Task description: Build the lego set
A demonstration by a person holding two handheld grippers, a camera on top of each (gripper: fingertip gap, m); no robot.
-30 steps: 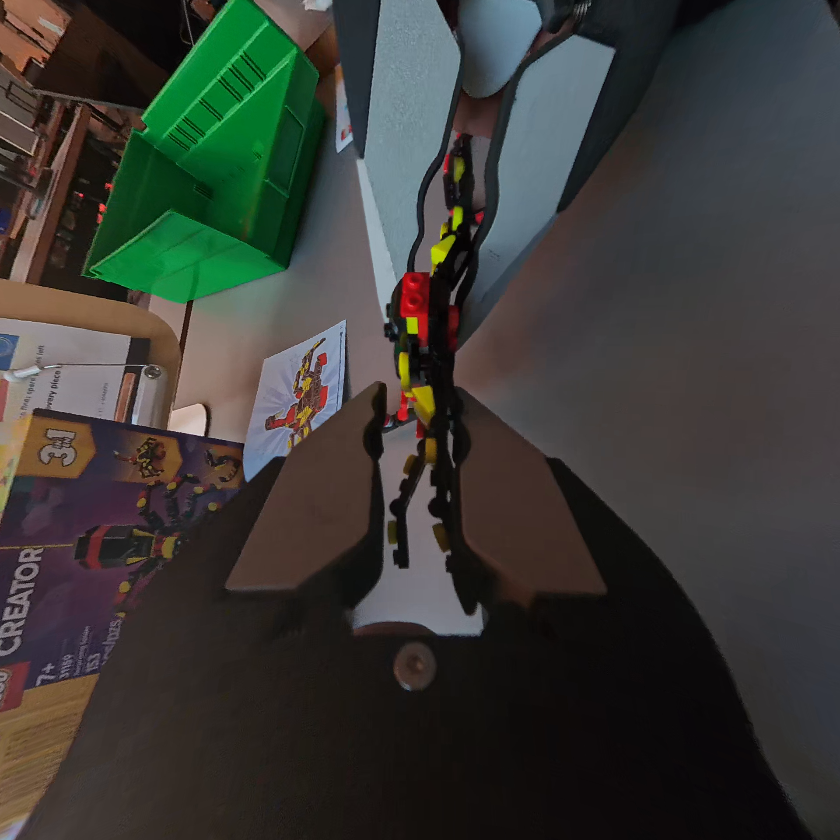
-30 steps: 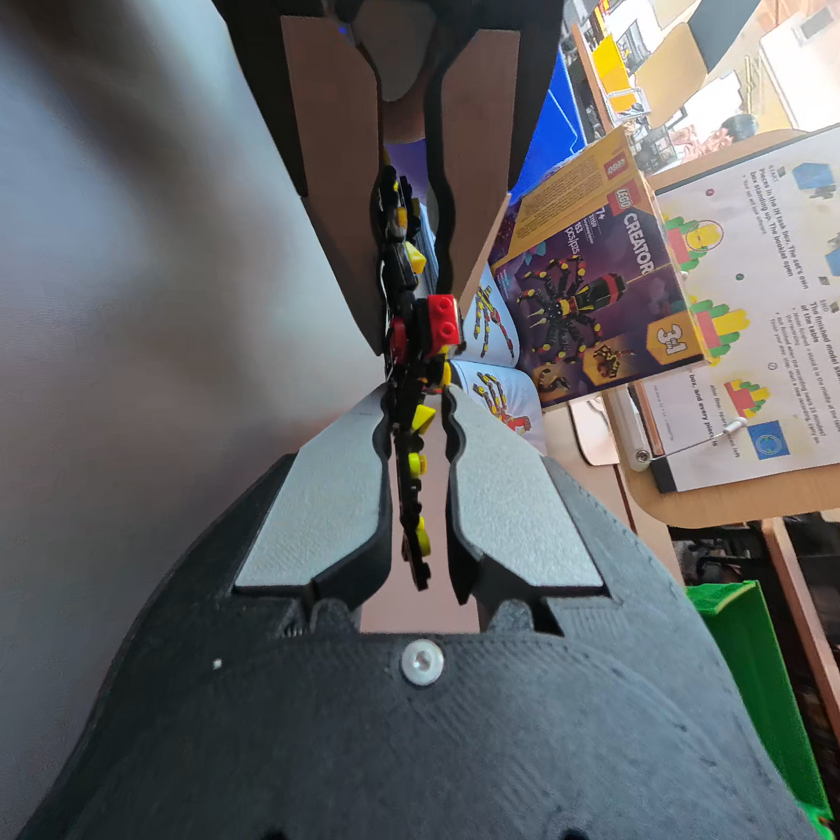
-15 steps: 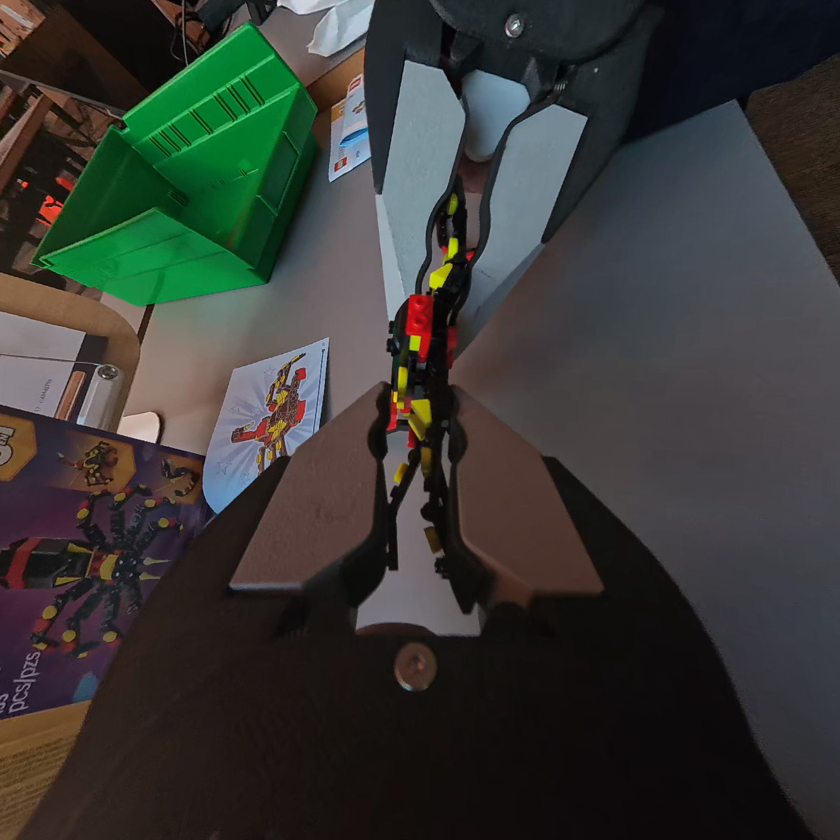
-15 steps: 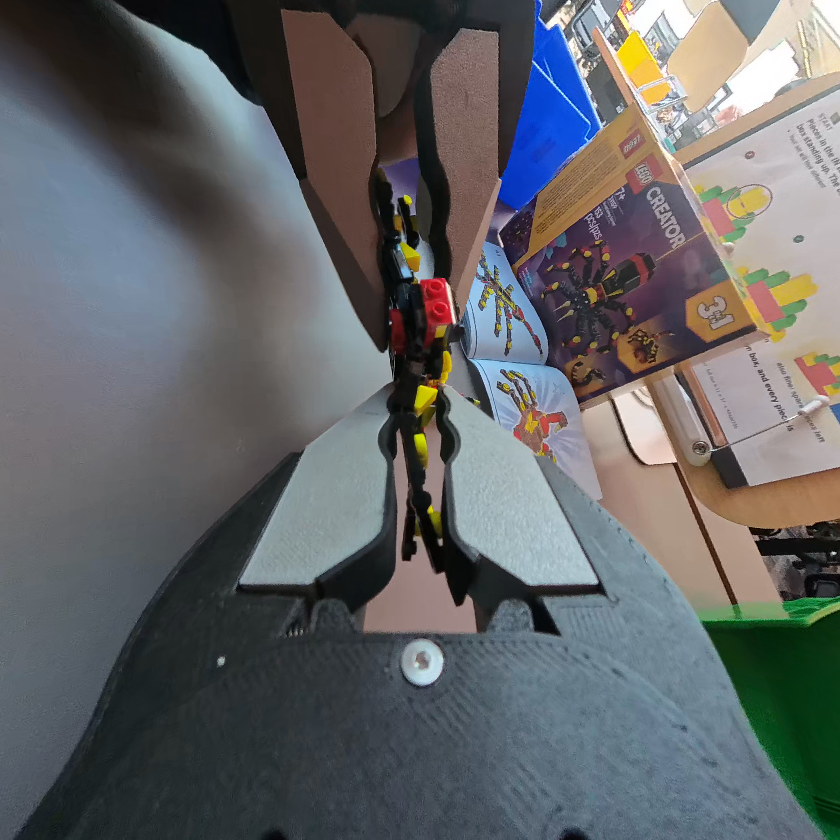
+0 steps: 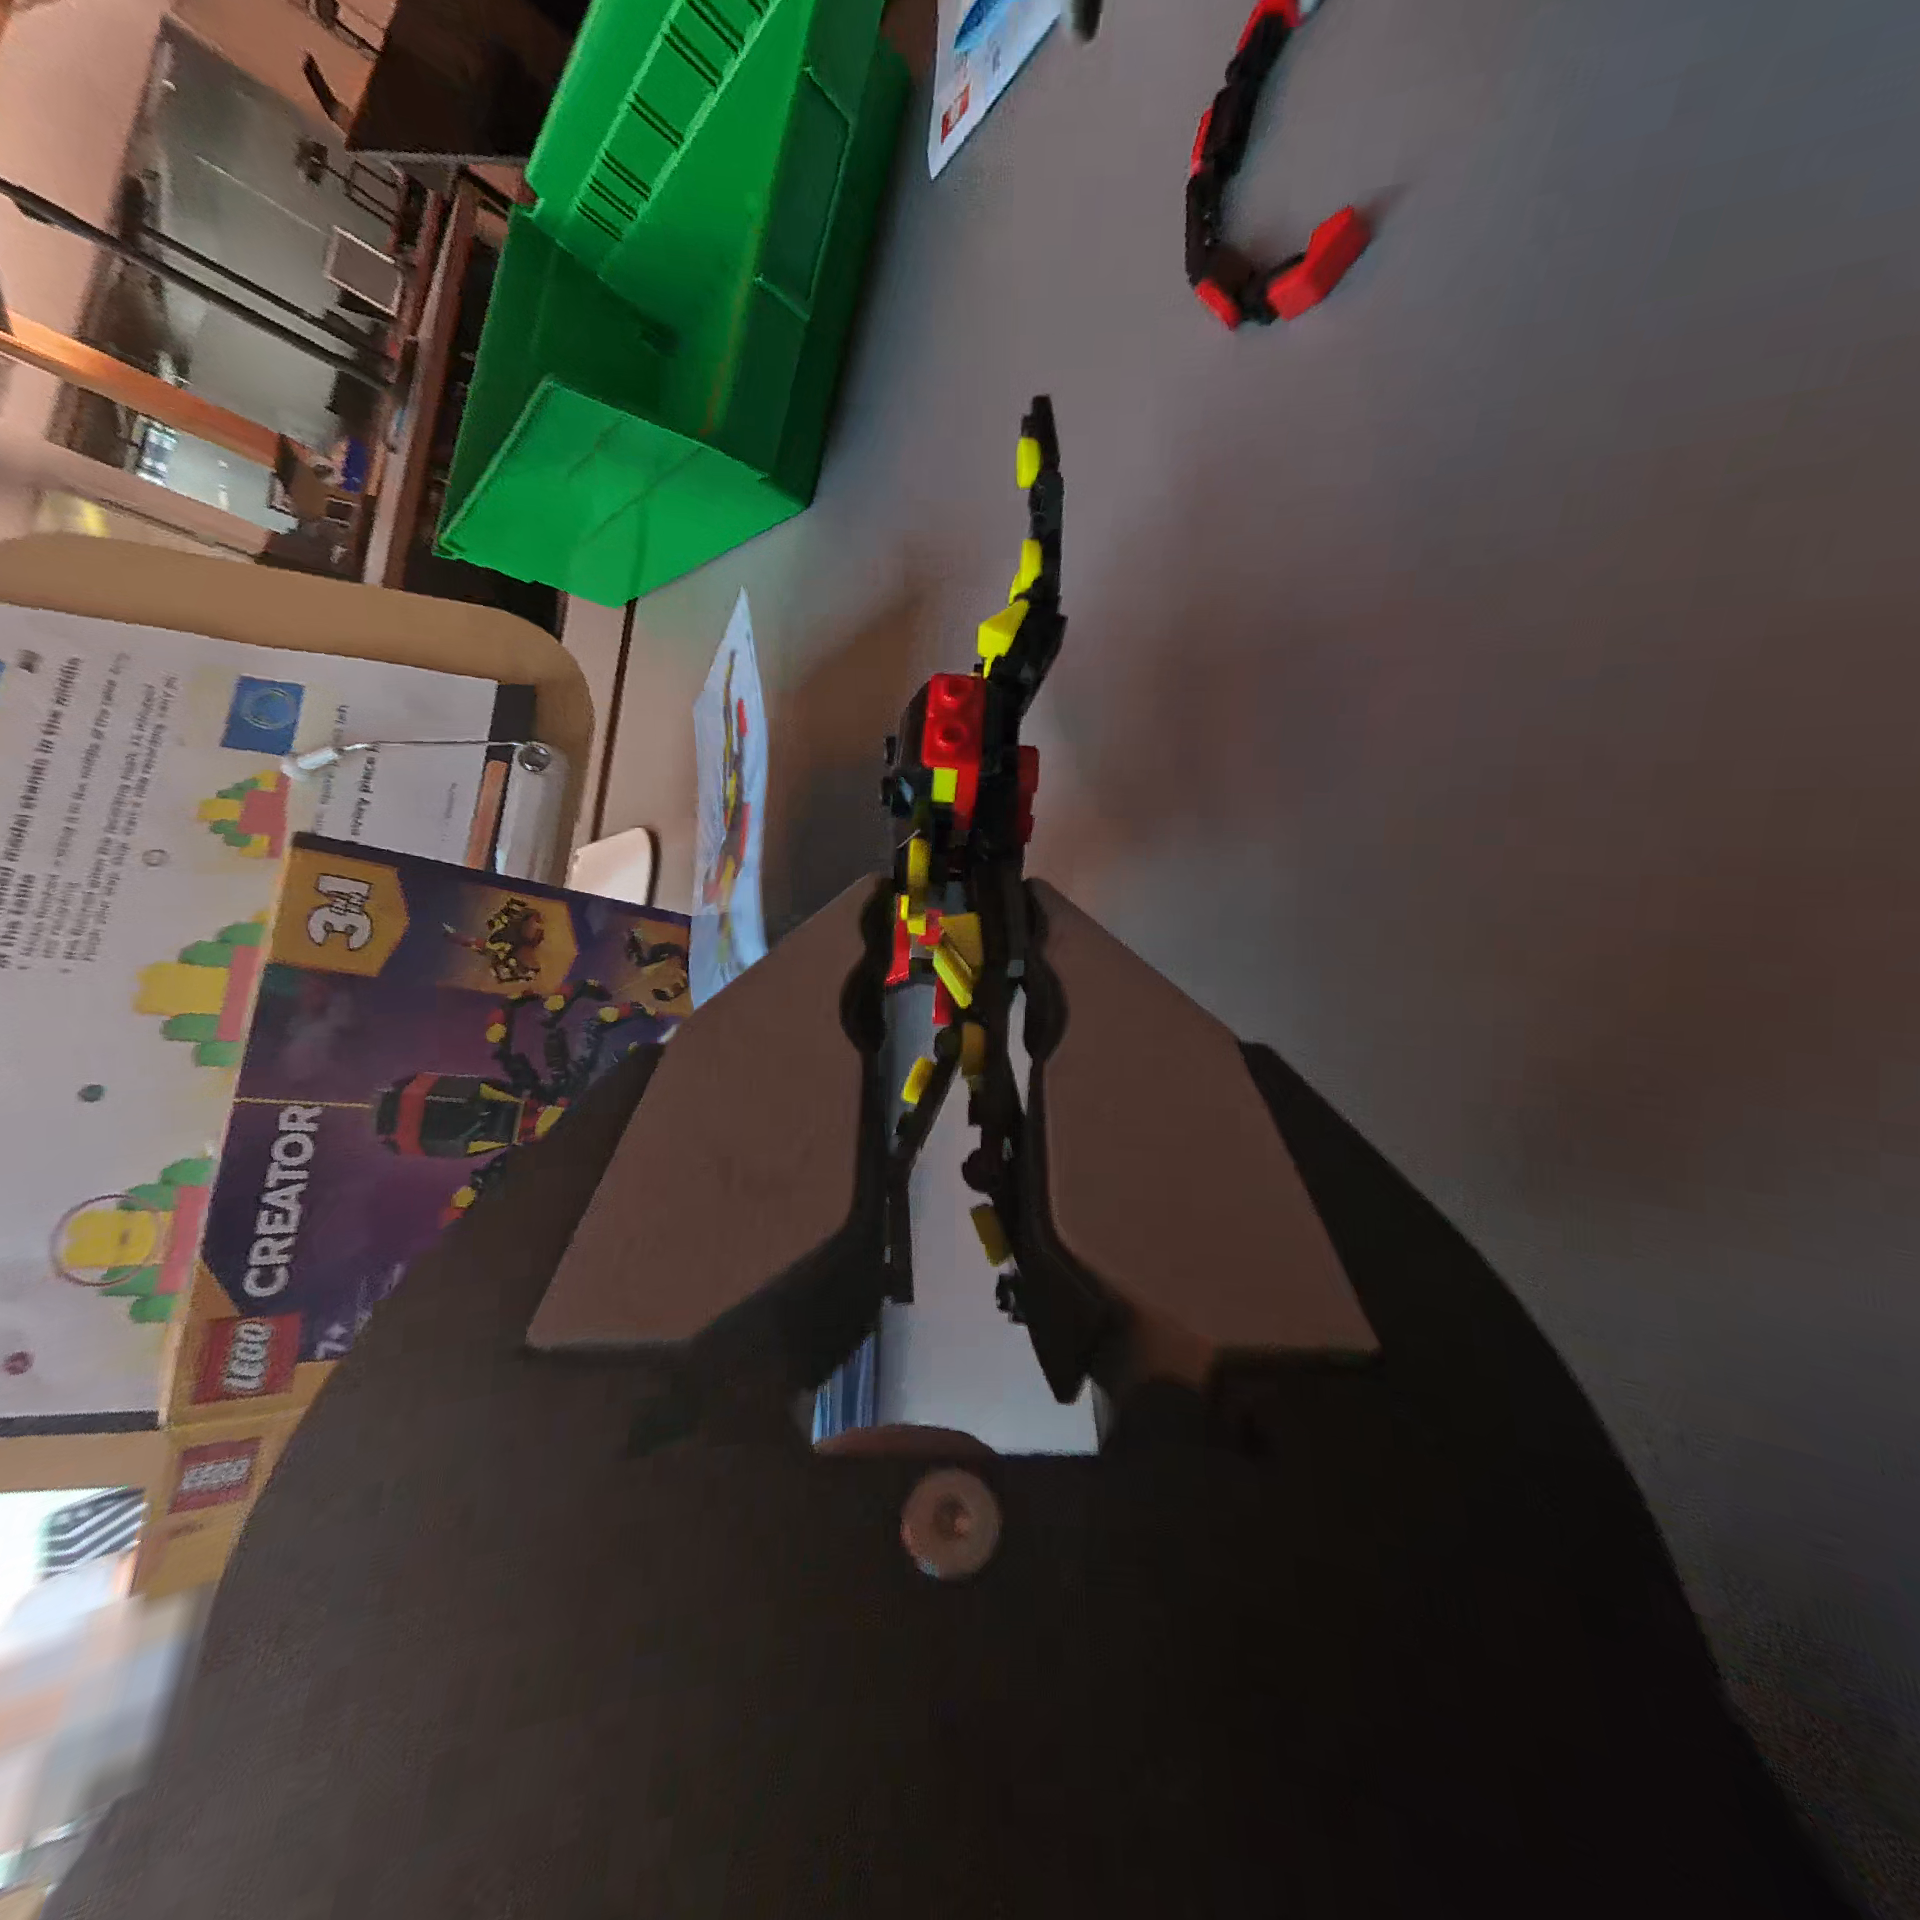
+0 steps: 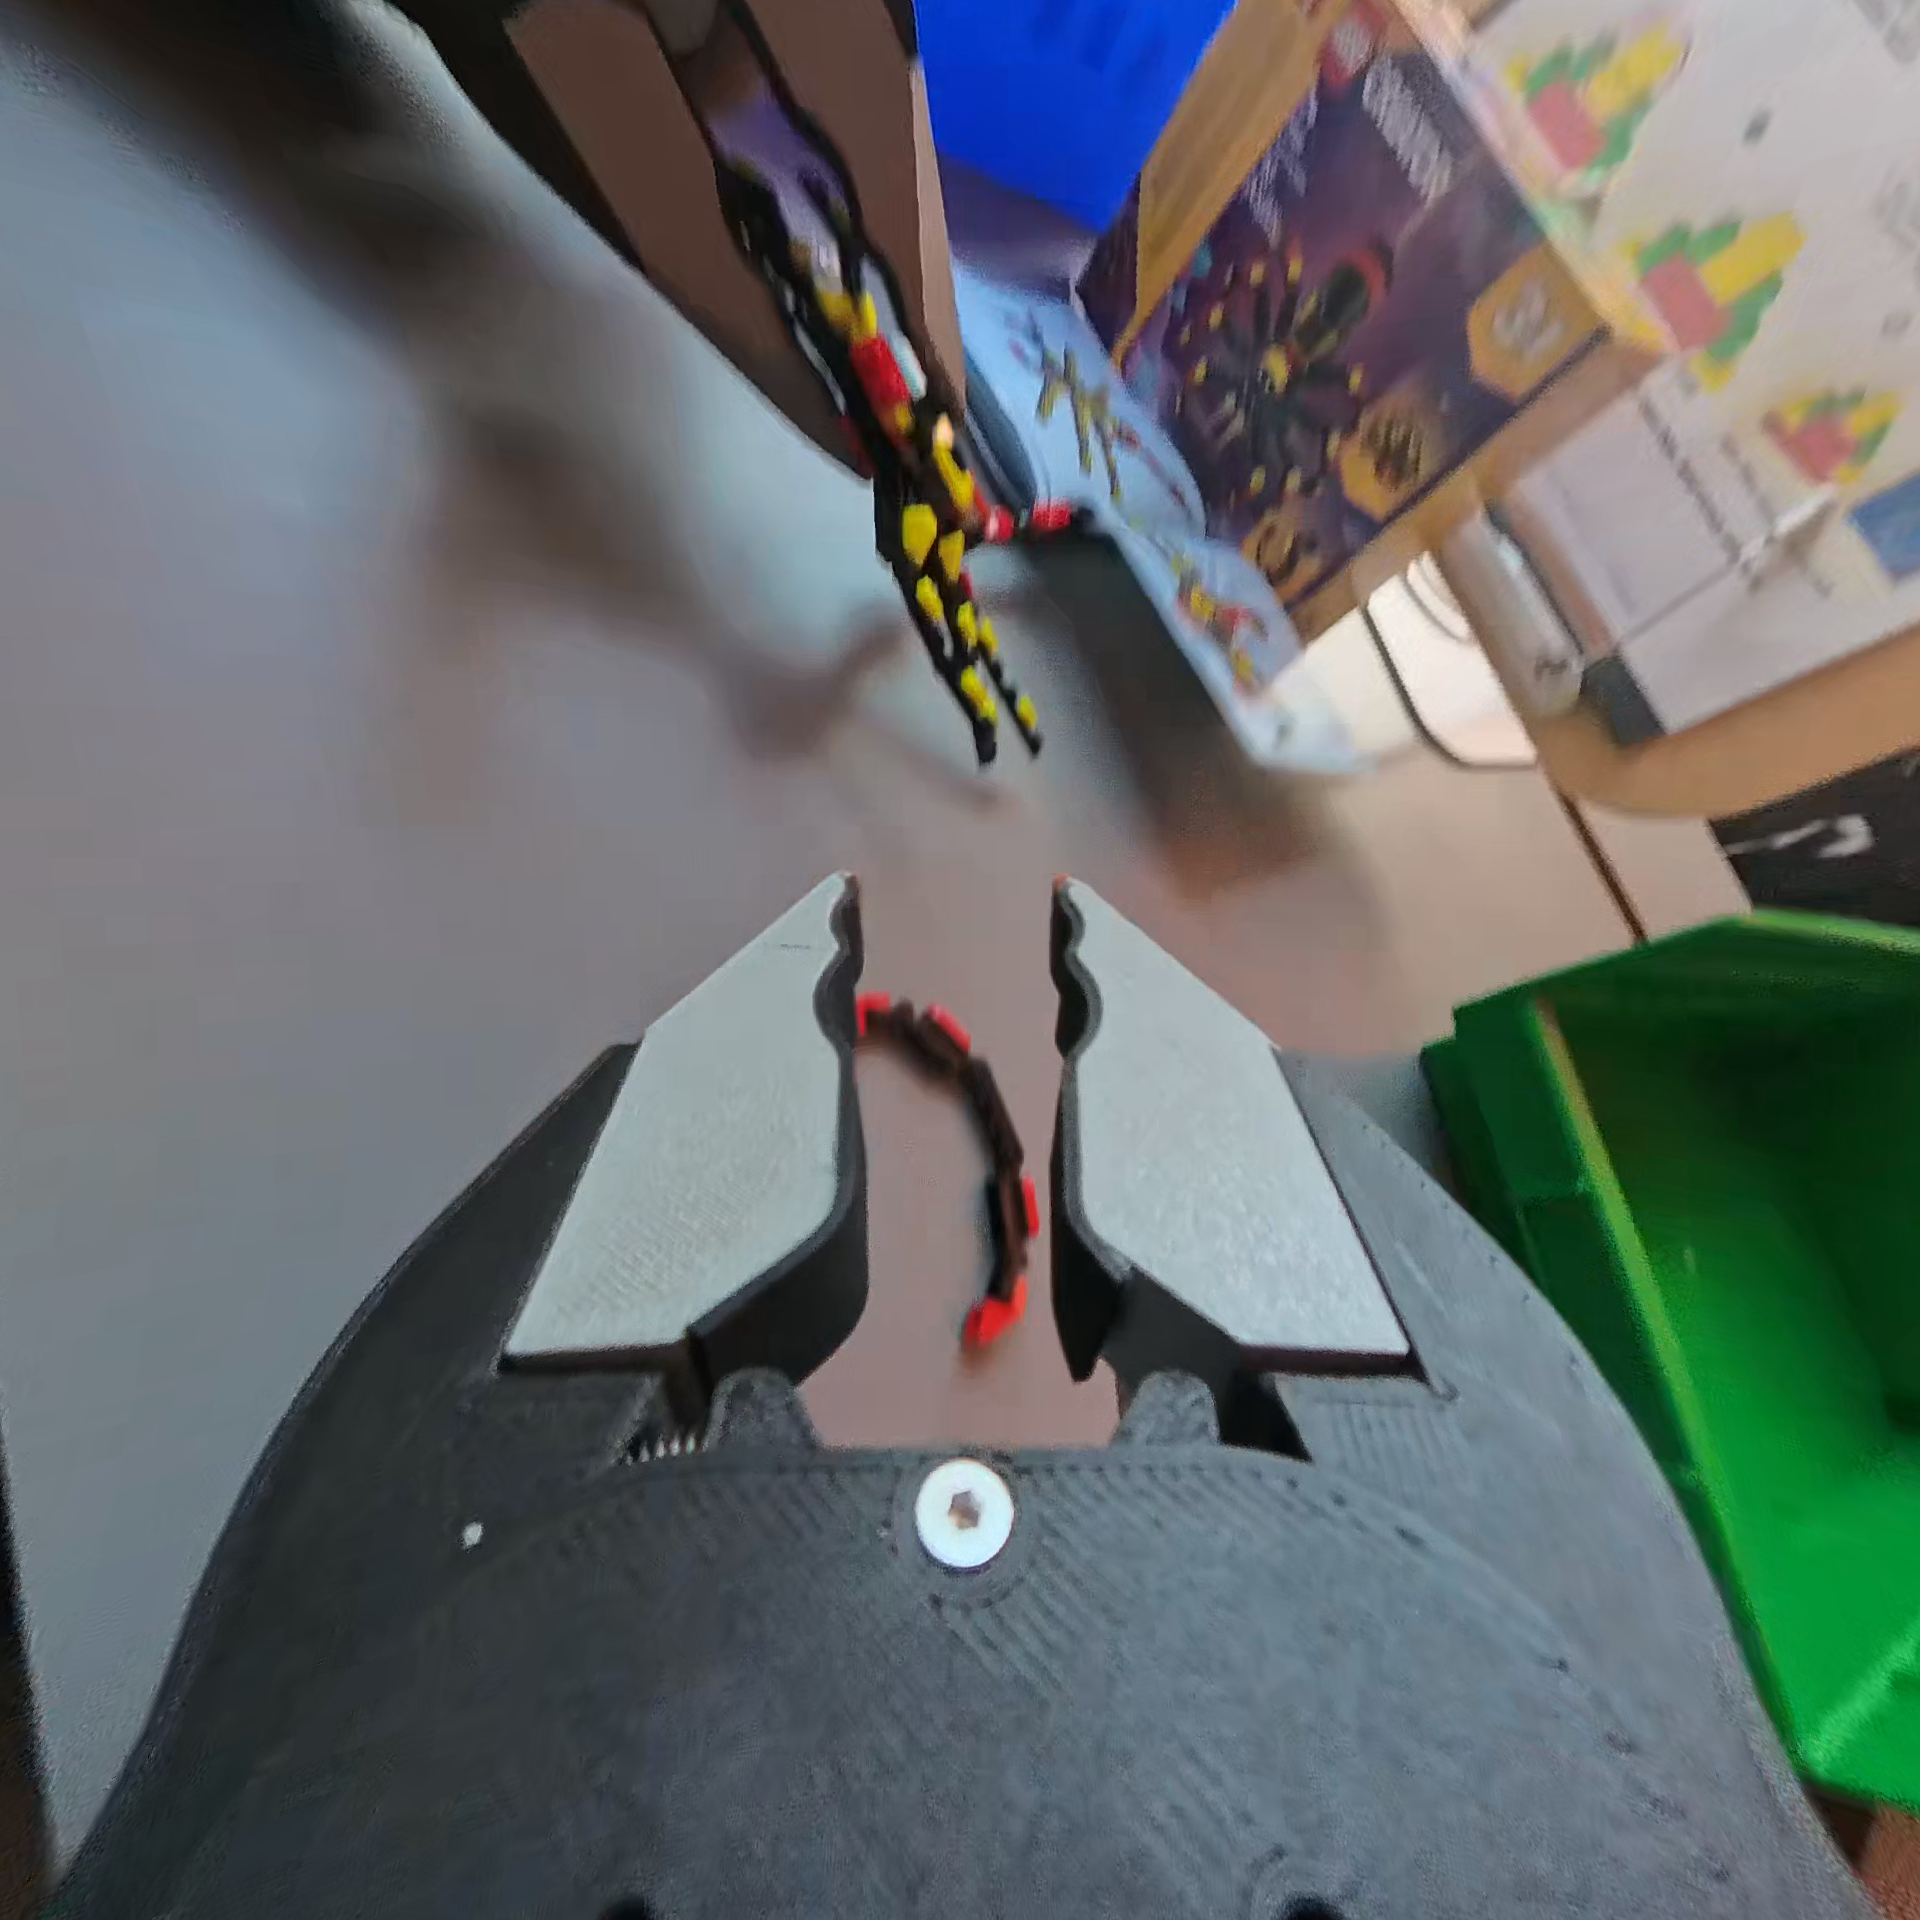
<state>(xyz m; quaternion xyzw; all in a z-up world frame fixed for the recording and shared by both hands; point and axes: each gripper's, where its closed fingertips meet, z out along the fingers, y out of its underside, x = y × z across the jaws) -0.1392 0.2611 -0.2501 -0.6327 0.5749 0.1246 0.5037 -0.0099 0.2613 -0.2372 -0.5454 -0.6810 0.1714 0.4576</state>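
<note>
My left gripper (image 5: 948, 914) is shut on a black, yellow and red lego model (image 5: 966, 790), whose legs stick out past the fingertips above the grey table (image 5: 1507, 727). The same model (image 6: 935, 540) shows blurred in the right wrist view, held by the brown-padded left gripper (image 6: 831, 260). My right gripper (image 6: 954, 894) is open and empty, apart from the model. A curved black and red lego piece (image 6: 977, 1132) lies on the table between and below its fingers; it also shows in the left wrist view (image 5: 1247, 197).
A green bin (image 5: 665, 343) stands at the table's left side, also in the right wrist view (image 6: 1714, 1299). The purple lego box (image 5: 416, 1091), an instruction booklet (image 5: 732, 790) and a printed sheet on a wooden board (image 5: 156, 831) lie nearby. A blue bin (image 6: 1039, 104) is behind.
My right gripper has opened, let go of the model and pulled back. The left gripper still holds the model. The black and red piece has come into view on the table.
</note>
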